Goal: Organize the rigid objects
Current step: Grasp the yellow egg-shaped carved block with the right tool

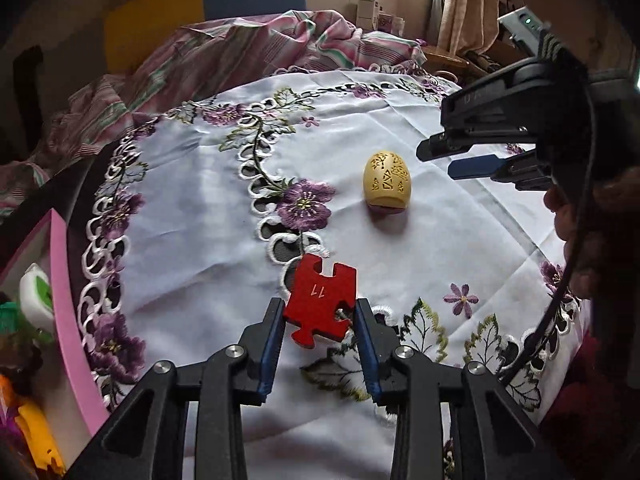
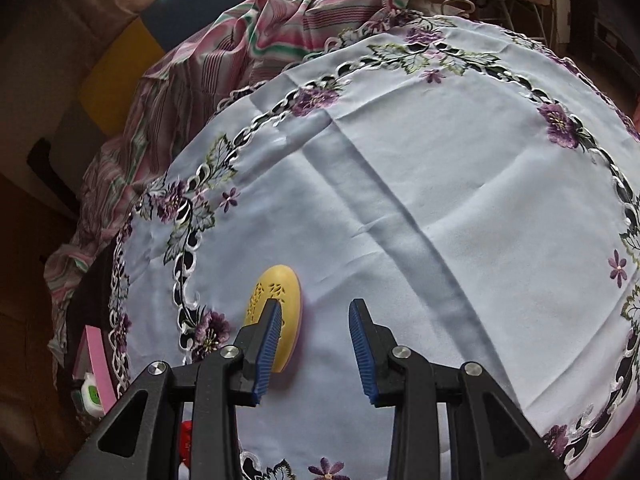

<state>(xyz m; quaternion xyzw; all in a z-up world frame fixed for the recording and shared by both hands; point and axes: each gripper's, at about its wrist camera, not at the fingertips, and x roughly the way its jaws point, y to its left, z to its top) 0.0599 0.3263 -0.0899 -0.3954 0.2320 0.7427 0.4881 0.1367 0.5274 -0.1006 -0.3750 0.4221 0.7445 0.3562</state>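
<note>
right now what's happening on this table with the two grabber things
A person is tidying small objects off an embroidered tablecloth with a handheld gripper in each hand. The left gripper is clamped on a red puzzle piece marked 11, one end of it tipped up off the cloth. The right gripper is empty, jaws apart, beside a yellow egg-shaped object that lies untouched on the cloth. A pink box at the table's left edge already holds several items.

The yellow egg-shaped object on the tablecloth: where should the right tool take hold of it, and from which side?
Grip the yellow egg-shaped object across its narrower middle, coming from above. It lies with its carved domed face up on the white tablecloth, so probably only its smooth curved flanks offer opposing surfaces. The right tool is beside it.
</note>
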